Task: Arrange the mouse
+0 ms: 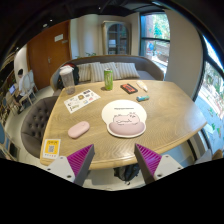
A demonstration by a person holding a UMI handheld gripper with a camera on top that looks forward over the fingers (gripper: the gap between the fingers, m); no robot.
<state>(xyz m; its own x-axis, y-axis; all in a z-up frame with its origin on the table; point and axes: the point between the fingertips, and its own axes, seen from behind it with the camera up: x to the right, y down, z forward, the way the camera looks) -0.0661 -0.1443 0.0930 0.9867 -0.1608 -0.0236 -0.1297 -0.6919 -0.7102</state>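
Note:
A pink mouse (78, 129) lies on the round wooden table (150, 140), left of a round white mouse pad (124, 124) that bears a pale cat-shaped figure. My gripper (114, 158) is open and empty, held back over the table's near edge, with its purple pads (79, 157) well apart. The mouse and the mouse pad are both well beyond the fingers. The mouse is ahead of the left finger, the mouse pad ahead of the gap between them.
On the table are a green bottle (108, 79), a dark red book (129, 88), a white paper sheet (80, 100), a small blue item (143, 98) and a yellow card (51, 148). A grey sofa (105, 69) stands beyond. A dark bag (127, 172) lies under the table.

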